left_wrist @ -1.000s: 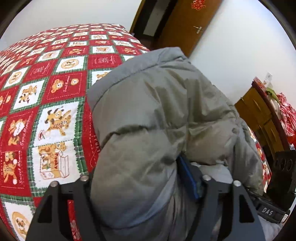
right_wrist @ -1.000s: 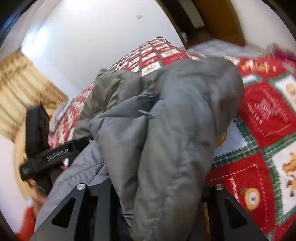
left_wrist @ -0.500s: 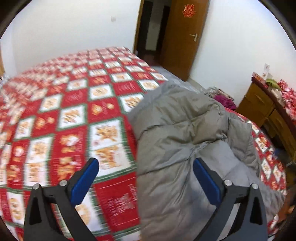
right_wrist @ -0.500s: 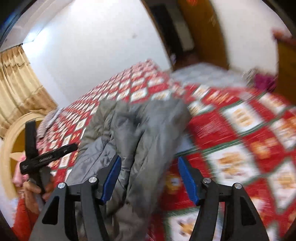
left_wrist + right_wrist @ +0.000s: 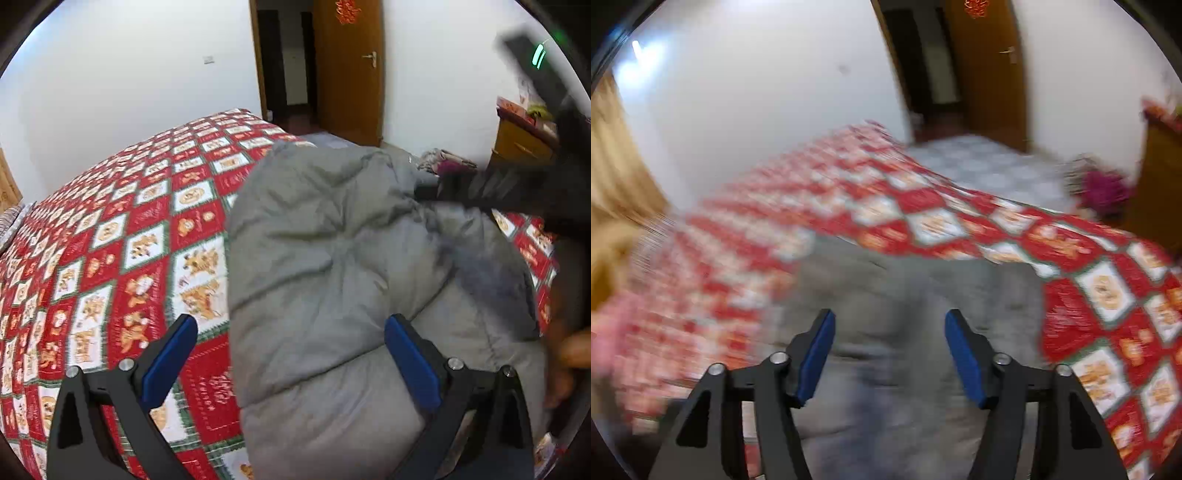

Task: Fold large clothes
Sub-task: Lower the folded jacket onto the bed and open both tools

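In the left wrist view only, a blurred hand (image 5: 570, 354) beside the grey jacket (image 5: 332, 266).

Red patchwork bedspread (image 5: 110, 258), wood door (image 5: 347, 74), dresser (image 5: 521, 144)

Both the left gripper (image 5: 291, 354) and the right gripper (image 5: 889, 354) are showing black angular finger frames with triangular cut-outs, round silver screw heads at the joints, and flat bright-blue pads (image 5: 168, 358) lining the inner finger faces.

Home bedroom, quilted bed (image 5: 110, 229), wooden door (image 5: 347, 70)
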Available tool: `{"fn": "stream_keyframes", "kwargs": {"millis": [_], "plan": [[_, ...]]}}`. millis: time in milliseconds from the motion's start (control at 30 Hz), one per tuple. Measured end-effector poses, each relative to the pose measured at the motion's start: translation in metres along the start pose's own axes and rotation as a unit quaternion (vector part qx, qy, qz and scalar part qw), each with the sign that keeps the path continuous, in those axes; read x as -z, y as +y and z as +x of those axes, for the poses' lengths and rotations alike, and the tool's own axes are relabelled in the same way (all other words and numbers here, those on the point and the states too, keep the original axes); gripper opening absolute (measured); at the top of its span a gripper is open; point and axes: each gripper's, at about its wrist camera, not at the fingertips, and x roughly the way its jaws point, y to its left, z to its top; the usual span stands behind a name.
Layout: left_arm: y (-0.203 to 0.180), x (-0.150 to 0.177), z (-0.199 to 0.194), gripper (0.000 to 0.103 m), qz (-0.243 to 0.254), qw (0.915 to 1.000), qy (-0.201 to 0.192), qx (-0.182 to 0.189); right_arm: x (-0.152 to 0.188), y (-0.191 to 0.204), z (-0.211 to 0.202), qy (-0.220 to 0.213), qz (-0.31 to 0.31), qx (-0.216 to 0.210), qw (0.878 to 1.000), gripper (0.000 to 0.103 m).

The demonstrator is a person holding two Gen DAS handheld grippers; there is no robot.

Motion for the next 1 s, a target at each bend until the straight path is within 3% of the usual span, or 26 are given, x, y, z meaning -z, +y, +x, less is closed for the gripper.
{"fn": "stream_keyframes", "kwargs": {"millis": [100,200,367,500,567,700,800,1000], "plan": [[0.003,0.002,0.011,0.103,-0.017,0.9996,0.004,0.024,0.022,-0.03,0.034,0.011,0.053,-0.01,0.998,0.053],[0.002,-0.003,0.021,0.103,-0.025,0.9994,0.008,0.022,0.033,-0.038,0.046,-0.019,0.062,-0.017,0.998,0.052],[-0.004,-0.004,0.019,0.103,-0.02,0.9995,0.017,-0.016,0.027,-0.029,0.066,-0.013,0.059,-0.001,0.998,0.052],[-0.007,0.002,-0.004,0.103,0.005,0.9985,0.004,-0.054,0.029,-0.027,0.055,-0.007,0.052,-0.003,0.999,0.053],[-0.005,0.005,-0.013,0.103,0.006,0.998,-0.002,-0.063,0.031,-0.03,0.037,-0.009,0.066,-0.024,0.998,0.053],[0.001,0.009,-0.032,0.103,-0.024,0.998,-0.005,-0.058,0.049,-0.029,-0.042,-0.072,0.1,-0.072,0.99,0.056],[0.002,0.011,-0.048,0.103,-0.033,0.9971,-0.015,-0.068,0.067,-0.02,-0.094,-0.108,0.093,-0.058,0.988,0.066],[0.009,0.026,-0.091,0.103,-0.053,0.9946,-0.046,-0.075,0.099,0.01,-0.156,-0.139,0.018,-0.021,0.99,0.069]]}}
